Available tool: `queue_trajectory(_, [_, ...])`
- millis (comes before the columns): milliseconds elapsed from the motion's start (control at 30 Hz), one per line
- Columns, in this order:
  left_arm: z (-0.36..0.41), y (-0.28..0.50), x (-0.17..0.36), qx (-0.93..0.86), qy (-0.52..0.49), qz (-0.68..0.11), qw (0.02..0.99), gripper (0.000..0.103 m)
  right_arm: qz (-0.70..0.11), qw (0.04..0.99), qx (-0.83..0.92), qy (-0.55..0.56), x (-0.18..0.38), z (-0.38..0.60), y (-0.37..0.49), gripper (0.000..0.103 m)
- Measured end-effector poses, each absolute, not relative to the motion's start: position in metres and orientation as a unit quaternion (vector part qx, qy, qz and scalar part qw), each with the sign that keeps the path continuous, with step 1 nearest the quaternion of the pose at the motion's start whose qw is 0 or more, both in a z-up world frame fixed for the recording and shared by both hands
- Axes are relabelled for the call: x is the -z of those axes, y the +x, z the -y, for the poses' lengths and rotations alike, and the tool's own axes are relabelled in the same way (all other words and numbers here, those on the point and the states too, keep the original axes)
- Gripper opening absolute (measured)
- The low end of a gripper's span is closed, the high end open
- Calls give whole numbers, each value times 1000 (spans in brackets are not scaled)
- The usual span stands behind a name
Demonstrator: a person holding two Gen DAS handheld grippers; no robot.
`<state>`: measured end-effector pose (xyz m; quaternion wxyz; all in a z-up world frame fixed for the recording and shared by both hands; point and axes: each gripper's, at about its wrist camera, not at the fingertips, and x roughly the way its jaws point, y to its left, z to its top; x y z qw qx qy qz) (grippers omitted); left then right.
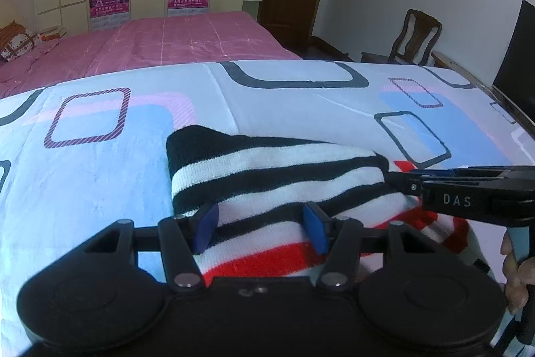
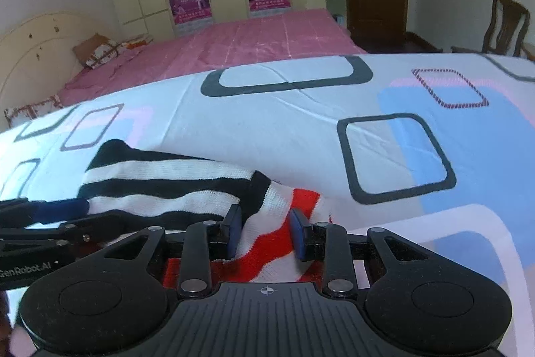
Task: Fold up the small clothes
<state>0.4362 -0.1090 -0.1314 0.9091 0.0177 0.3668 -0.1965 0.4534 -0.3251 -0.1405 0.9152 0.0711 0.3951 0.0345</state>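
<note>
**FOLD STATUS: STRIPED KNIT GARMENT, PARTLY FOLDED**

Read the right gripper (image 2: 266, 233) as clenched on the striped knit garment (image 2: 167, 186): narrow gap between the blue pads, with a red-and-white ridge of knit pinched up in that gap. Treat the left gripper (image 1: 260, 228) as undetermined: pads set wider, knit filling the whole span between them, yet no way to tell whether pressing or merely straddling. Note both tools side by side at the near edge of the cloth, angled down toward it.

Locate the garment (image 1: 277, 169) on the patterned bedsheet (image 1: 100, 173), directly ahead of both jaw sets. Observe 2 colour zones: black-and-white stripes farther out, red-and-white stripes nearest the jaws. Observe also a thick, doubled left edge on the black-striped part.

Judge at least 1 fold as made, given that doubled edge and the compact outline. No sleeves or neckline visible, so no count of layers possible.

Expect as outstanding: laying down the near red-striped portion, freeing both pad sets, and flattening the bundle. No other small clothes in either view.
</note>
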Motion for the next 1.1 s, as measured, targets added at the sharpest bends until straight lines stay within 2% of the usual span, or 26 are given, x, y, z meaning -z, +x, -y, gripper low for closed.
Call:
queue_trajectory(100, [110, 433, 132, 194, 25, -363, 911, 56, -395, 911, -28, 113, 148, 335, 453, 30])
queue_trajectory(267, [114, 431, 127, 187, 35, -365, 911, 57, -398, 909, -35, 117, 142, 338, 452, 30])
queue_trajectory(367, [116, 426, 123, 180, 46, -365, 912, 61, -393, 908, -42, 139, 139, 344, 447, 30])
queue_trajectory(467, [113, 421, 118, 169, 51, -368, 913, 77, -388, 909, -47, 147, 130, 347, 442, 31])
queue_trajectory(667, [111, 407, 104, 168, 65, -367, 913, 78, -380, 911, -55, 149, 115, 349, 427, 31])
queue_trajectory(767, [107, 396, 97, 164, 67, -365, 914, 83, -374, 915, -60, 141, 108, 348, 412, 32])
queue_trajectory(1100, [96, 372, 102, 168, 23, -403, 899, 86, -388, 911, -68, 124, 107, 351, 366, 32])
